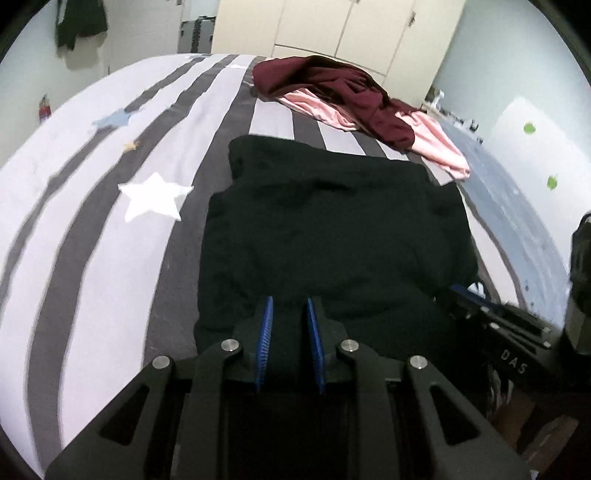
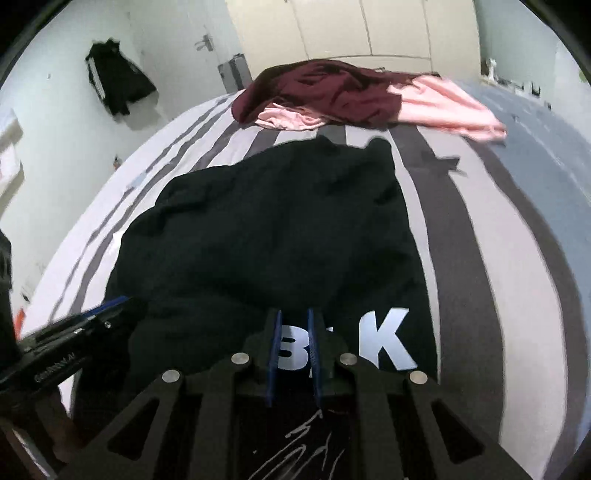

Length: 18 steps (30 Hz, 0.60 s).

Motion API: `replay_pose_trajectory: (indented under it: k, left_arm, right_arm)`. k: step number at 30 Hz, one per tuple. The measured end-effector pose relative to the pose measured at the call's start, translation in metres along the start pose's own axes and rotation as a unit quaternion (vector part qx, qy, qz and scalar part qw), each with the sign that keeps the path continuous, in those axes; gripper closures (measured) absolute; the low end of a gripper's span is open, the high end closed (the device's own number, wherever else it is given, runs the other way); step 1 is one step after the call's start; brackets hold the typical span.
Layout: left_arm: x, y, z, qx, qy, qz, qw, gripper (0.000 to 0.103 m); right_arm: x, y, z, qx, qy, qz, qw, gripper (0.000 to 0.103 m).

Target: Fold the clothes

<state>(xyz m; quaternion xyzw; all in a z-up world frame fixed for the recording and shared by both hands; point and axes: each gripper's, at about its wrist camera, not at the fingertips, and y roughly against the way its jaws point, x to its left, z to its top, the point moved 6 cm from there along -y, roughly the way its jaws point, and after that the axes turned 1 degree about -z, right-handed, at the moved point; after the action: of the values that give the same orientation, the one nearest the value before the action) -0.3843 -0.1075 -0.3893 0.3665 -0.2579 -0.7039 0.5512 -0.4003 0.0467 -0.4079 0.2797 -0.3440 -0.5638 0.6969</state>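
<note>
A black garment (image 1: pixel 332 240) (image 2: pixel 277 229) lies spread on the striped bed (image 1: pixel 92 221) (image 2: pixel 498 240), its near edge raised toward both cameras. My left gripper (image 1: pixel 290 306) has its blue pads close together with black cloth running between them at the left near edge. My right gripper (image 2: pixel 294 317) is shut on the same garment beside its white printed letters (image 2: pixel 384 343), and more printed cloth hangs under its jaws. Each gripper shows in the other's view, the right gripper (image 1: pixel 498 321) at the right and the left gripper (image 2: pixel 74 332) at the left.
A maroon garment (image 1: pixel 343 88) (image 2: pixel 325 88) lies crumpled over a pink one (image 1: pixel 436 144) (image 2: pixel 450 103) at the far end of the bed. Behind stand a cream wardrobe (image 1: pixel 332 26), a grey suitcase (image 2: pixel 236 74) and a dark jacket (image 2: pixel 118 85) hung on the wall.
</note>
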Motion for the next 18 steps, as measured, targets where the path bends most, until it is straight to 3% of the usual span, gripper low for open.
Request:
replay_pose_trajectory:
  k: [5, 8, 13, 16, 18]
  left_arm:
    - [-0.004, 0.007, 0.039, -0.037, -0.012, -0.002, 0.9992, 0.086]
    - [0.006, -0.016, 0.046, -0.025, -0.016, 0.008, 0.9995, 0.086]
    - [0.020, -0.049, 0.044, -0.001, -0.023, 0.009, 0.9997, 0.086]
    - [0.015, -0.042, 0.050, 0.002, -0.041, 0.023, 0.9989, 0.086]
    - [0.012, -0.031, 0.061, -0.017, -0.040, 0.019, 0.9989, 0.086]
  right_arm:
    - [-0.001, 0.010, 0.037, -0.042, 0.005, 0.005, 0.999, 0.091]
    - [-0.006, -0.003, 0.059, -0.056, 0.009, 0.001, 0.998, 0.090]
    - [-0.023, -0.052, 0.056, -0.012, -0.007, 0.002, 1.000, 0.089]
    - [-0.025, -0.053, 0.059, -0.009, -0.007, 0.002, 1.000, 0.090]
    - [-0.023, -0.043, 0.066, -0.025, 0.007, -0.006, 1.000, 0.090]
